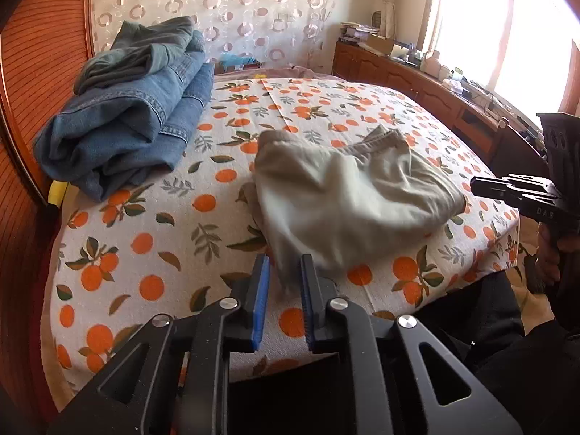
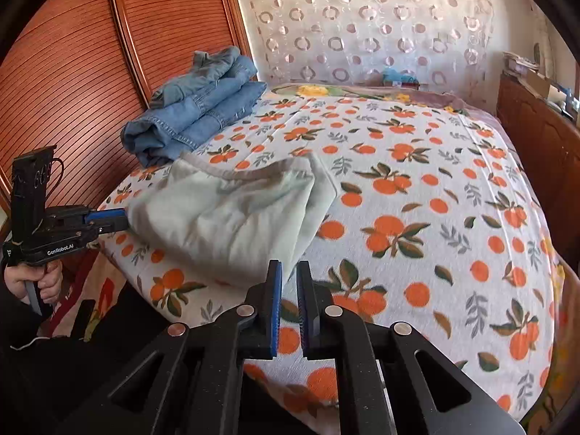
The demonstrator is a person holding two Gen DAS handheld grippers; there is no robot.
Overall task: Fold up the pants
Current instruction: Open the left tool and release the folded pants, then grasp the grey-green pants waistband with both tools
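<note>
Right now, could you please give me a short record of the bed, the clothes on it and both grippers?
surface: orange-print bed cover
task item: beige pants, folded into a rumpled bundle, lying on the cover
other clothes: blue jeans, folded and stacked, apart from the pants
left gripper: jaws slightly apart at the pants' near edge, not clamping
right gripper: jaws narrowly apart by the pants' corner, nothing clamped

Bed [image 2: 453,217] with orange-print cover, centre. Ribbed wooden panelling [image 2: 72,90] at left; sheer ring-patterned curtain [image 2: 362,25] at the far wall. Low wooden cabinet [image 1: 409,79] beneath a sunlit window [image 1: 482,25] at right.
</note>
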